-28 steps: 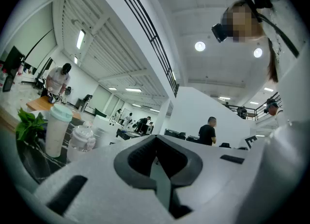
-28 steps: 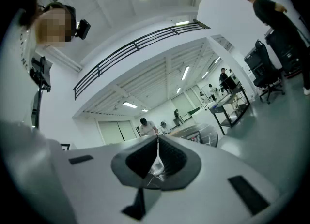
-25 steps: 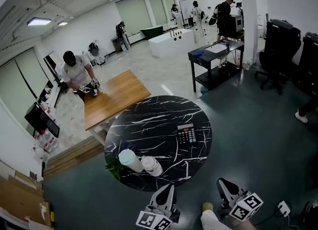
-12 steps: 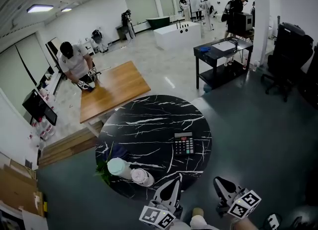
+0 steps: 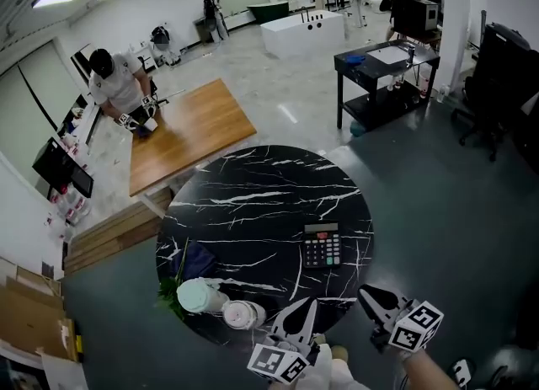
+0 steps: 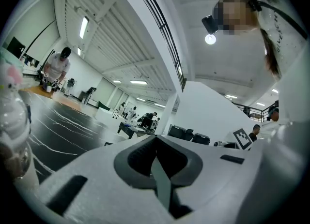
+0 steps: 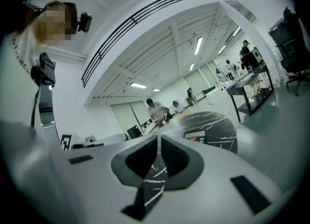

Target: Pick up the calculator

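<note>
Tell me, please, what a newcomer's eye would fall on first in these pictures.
The round black marble table with white veins fills the middle of the head view, and the calculator lies on its near right part. At its near left edge stand a mint-topped container and a pink-topped container. At the bottom edge, the left gripper and the right gripper are both shut and empty, short of the calculator.

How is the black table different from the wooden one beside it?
The black table is round; the wooden table is rectangular. The black table is dark with white veins; the wooden table is plain light brown. The black table carries a calculator and two containers; the wooden table is nearly bare. Both have flat tops.
</note>
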Motion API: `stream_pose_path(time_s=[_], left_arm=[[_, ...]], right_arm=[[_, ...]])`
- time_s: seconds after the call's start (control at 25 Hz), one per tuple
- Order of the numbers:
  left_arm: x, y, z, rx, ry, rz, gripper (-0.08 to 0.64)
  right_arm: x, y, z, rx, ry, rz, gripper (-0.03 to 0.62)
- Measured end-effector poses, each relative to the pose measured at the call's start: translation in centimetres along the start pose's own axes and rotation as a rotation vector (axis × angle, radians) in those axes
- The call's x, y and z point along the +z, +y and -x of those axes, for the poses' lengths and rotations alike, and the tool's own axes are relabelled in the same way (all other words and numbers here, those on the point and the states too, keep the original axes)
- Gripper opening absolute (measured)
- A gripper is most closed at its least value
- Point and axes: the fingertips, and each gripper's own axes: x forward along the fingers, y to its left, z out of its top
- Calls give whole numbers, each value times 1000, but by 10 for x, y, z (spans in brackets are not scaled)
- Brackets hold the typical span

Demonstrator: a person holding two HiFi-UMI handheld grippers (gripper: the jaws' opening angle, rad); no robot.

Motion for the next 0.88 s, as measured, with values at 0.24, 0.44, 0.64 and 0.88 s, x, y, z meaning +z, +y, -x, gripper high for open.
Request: stream_pose_path(time_s=[0.24,0.44,0.64,0.88], left_arm=[[-2,21,-35,-19,1,-3,8],[-12,48,-49,23,0,23,8],[-21,76,-64,67,-14,40,8],[-29,94,-71,113,-37,81,8]], right_arm=[[3,-42,-57,21,95,17,11],[-4,-85,-101,14,184,-3,25],[-19,-125,-138,7,290,-4,105],[-32,-173,-173,-16,413,-47,205]])
